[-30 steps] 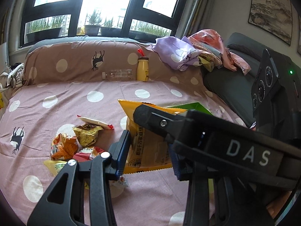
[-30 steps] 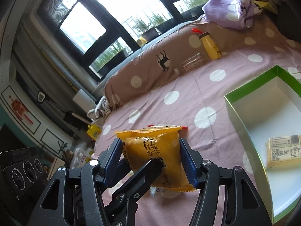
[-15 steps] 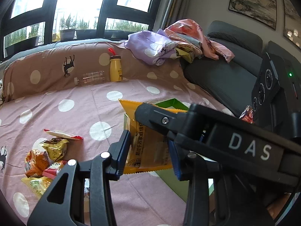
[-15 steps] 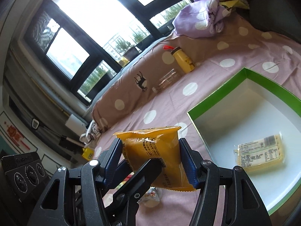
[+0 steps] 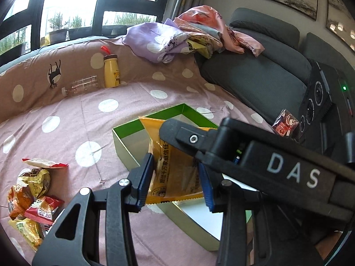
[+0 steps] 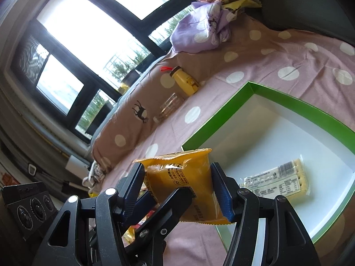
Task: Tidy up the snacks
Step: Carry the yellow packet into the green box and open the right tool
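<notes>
A bed (image 5: pixel 66 110) under a pink sheet with white dots fills most of what you see, with a brown dotted bolster (image 5: pixel 33 82) along its far side below the window (image 5: pixel 73 0). A grey sofa (image 5: pixel 255 77) stands against the bed on the right, and a pile of clothes (image 5: pixel 168 37) lies where the two meet.

The green box (image 5: pixel 124 130) with a white inside sits open on the sheet, right in front of you.

Your left claw (image 5: pixel 175 173) and your right claw (image 6: pixel 178 177) cross each other here. Each one pinches the same yellow snack packet (image 5: pixel 175 177) between its blue pads, the right claw gripping it across its width. One finger of each claw cuts across the other camera's view. You hold the packet in the air, clear of the sheet, and it shows over the left part of the box in both views.

The heap of loose snacks (image 5: pixel 31 195) lies on the sheet well to the left of the box. A yellow bottle (image 5: pixel 111 71) stands upright against the bolster, with a clear bottle (image 5: pixel 81 86) lying on its side just beside it.

One pale cracker pack (image 6: pixel 277 181) lies flat on the box floor. A small red packet (image 5: pixel 285 123) rests at the sofa's edge
</notes>
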A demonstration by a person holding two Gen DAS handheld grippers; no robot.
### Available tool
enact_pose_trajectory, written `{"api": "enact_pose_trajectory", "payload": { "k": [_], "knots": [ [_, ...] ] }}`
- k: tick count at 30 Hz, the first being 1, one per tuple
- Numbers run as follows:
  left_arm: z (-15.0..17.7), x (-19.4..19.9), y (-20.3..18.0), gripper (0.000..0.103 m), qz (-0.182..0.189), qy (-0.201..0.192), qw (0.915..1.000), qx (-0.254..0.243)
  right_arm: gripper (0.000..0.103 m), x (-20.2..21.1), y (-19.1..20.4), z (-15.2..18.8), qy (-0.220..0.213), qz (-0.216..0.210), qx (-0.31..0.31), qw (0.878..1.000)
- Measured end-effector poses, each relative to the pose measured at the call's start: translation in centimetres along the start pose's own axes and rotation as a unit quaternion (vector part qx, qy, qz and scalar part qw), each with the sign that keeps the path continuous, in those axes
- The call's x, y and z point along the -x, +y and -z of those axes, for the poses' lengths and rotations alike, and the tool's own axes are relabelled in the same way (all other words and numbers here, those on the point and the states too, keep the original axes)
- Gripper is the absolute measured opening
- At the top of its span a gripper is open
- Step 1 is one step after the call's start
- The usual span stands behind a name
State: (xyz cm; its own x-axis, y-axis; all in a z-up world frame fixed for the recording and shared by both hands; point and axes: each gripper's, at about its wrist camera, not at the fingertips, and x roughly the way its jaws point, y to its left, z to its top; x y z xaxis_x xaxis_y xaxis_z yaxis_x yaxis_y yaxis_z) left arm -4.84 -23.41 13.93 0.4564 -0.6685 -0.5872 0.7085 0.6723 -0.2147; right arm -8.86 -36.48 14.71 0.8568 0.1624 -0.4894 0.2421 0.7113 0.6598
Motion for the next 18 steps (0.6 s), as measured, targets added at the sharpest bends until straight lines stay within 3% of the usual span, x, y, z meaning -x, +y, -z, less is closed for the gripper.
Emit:
{"api": "enact_pose_trajectory", "payload": {
  "k": [18],
  "knots": [
    [-0.3,-4.7,-2.8,0.039,0.046,0.046,0.9976,-0.023,0.064,0.4,-5.6,-1.2,-0.005,0.051,-0.066,0.997]
  ]
}}
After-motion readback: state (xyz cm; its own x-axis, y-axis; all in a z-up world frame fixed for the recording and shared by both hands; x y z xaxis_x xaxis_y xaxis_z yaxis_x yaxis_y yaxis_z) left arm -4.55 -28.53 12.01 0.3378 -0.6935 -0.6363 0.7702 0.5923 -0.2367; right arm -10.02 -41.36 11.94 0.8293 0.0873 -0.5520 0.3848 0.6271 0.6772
